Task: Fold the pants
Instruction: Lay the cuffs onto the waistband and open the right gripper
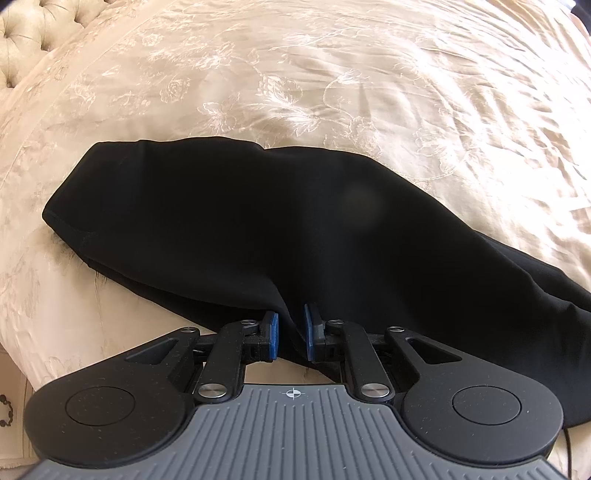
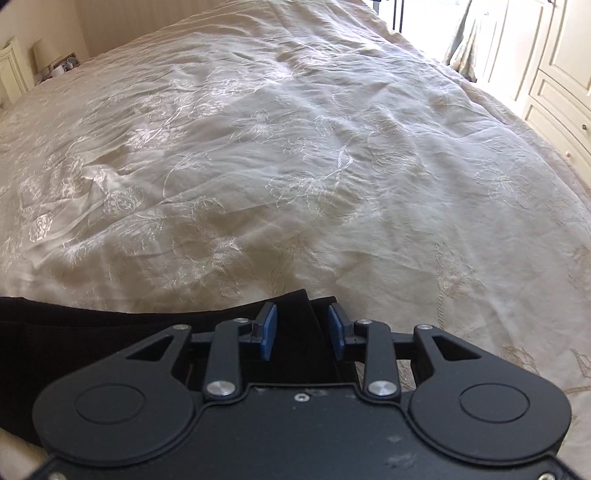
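Item: black pants [image 1: 236, 221], one pair, lying on the bed over a cream embroidered bedspread [image 1: 369, 92], near the edge of the bed closest to the onlooker.

Condition: seemingly doubled leg over leg already, judging by the layered edges at the broad end and the single long strip of cloth. The lengthwise shortening folds appear still to be done; the garment is not yet a compact bundle.

Orientation: long axis runs along the near edge of the bed. In the left wrist view the broad, rounded end lies to the left, toward the tufted headboard [image 1: 22, 33], and the narrower run trails off to the right. The cloth lies mostly flat, with a soft hump mid-length.

Left gripper [image 1: 290, 334]: fingers clenched on a pinch of the near edge of the black fabric.

Right gripper [image 2: 302, 332]: fingers parted, released; a hemmed corner of the pants [image 2: 299, 306] lies in the gap between them, the pads not pressing on it.

Surroundings: cream wardrobe doors [image 2: 554, 74] beyond the far corner of the bed.
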The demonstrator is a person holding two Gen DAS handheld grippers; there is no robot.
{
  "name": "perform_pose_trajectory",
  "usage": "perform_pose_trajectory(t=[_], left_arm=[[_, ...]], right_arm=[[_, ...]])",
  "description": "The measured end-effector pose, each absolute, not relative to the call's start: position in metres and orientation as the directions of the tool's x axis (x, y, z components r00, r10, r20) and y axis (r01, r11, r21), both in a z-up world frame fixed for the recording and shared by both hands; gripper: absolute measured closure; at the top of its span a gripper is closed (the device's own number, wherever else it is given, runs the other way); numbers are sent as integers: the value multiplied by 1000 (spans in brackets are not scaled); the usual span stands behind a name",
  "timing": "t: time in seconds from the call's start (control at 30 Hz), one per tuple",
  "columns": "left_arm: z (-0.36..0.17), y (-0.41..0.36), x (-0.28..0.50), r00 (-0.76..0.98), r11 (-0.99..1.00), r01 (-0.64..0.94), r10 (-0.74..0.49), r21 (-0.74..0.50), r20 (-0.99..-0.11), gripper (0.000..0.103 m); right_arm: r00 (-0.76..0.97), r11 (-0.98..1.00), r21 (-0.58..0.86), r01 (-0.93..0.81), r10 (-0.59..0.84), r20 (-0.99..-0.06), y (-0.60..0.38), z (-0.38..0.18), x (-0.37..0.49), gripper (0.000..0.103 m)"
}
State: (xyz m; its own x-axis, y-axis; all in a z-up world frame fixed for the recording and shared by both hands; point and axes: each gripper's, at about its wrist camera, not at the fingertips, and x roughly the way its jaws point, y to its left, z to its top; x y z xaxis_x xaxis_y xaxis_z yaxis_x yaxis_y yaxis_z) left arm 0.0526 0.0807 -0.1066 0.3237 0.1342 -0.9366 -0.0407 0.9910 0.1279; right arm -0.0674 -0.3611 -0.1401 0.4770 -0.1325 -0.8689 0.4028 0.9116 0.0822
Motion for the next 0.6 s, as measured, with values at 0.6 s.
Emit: perform_pose_trajectory(t=[0.6], left_arm=[[-120,74,52,271,993,-1,111,115,-956,86]], right_arm=[[410,883,-57,466,-272,-870,-356,-136,-74,92]])
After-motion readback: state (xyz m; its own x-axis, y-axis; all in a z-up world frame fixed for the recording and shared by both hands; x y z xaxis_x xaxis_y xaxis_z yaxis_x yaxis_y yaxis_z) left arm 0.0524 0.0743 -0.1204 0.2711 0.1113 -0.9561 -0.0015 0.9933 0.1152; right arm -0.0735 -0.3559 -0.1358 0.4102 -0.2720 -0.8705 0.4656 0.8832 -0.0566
